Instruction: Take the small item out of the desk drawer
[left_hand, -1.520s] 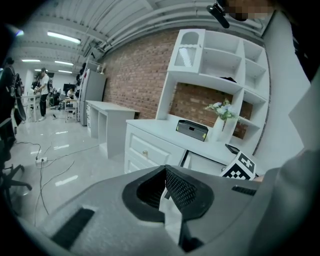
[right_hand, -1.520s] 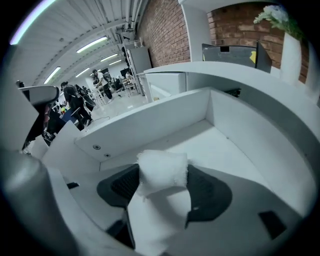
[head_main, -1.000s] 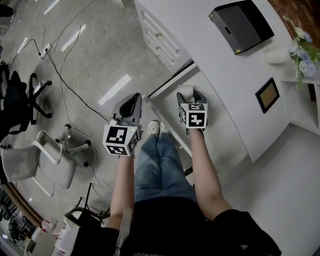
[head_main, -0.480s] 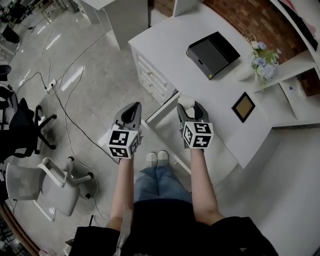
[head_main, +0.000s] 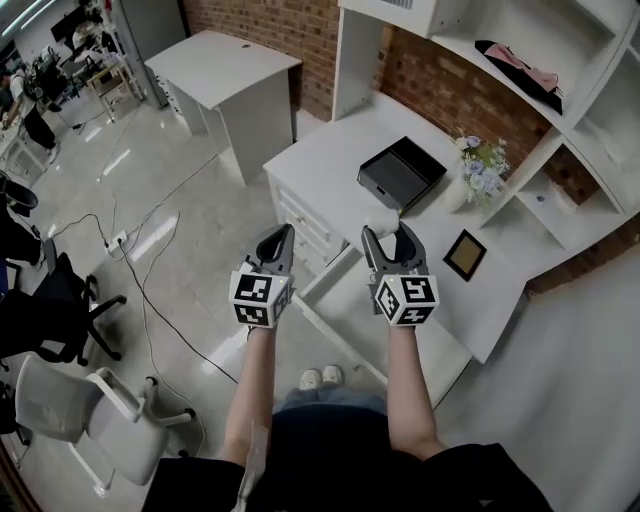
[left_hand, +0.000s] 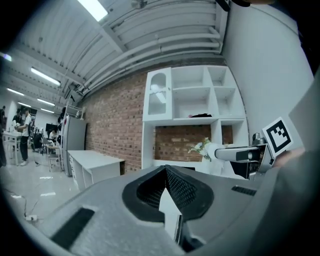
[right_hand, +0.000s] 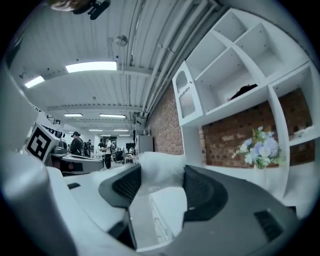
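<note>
In the head view my right gripper (head_main: 386, 233) is shut on a small white fluffy item (head_main: 383, 223), held above the white desk (head_main: 330, 165) near its front edge. The right gripper view shows the same item (right_hand: 159, 165) squeezed between the two dark pads. My left gripper (head_main: 281, 234) hangs to the left of it, over the desk's front, with its jaws pressed together and nothing in them; in the left gripper view its tips (left_hand: 165, 168) meet. The open drawer (head_main: 338, 296) juts out below and between both grippers.
A black box (head_main: 400, 172), a vase of flowers (head_main: 481, 164) and a small picture frame (head_main: 464, 254) sit on the desk. White shelves (head_main: 520, 90) rise behind it. A second white table (head_main: 222, 70) stands at the back left, with office chairs (head_main: 60, 400) and floor cables (head_main: 150, 230) to the left.
Both grippers have risen from drawer level to above the desk front, the right one still carrying the white item. The head view has tilted up, showing the shelves and brick wall.
</note>
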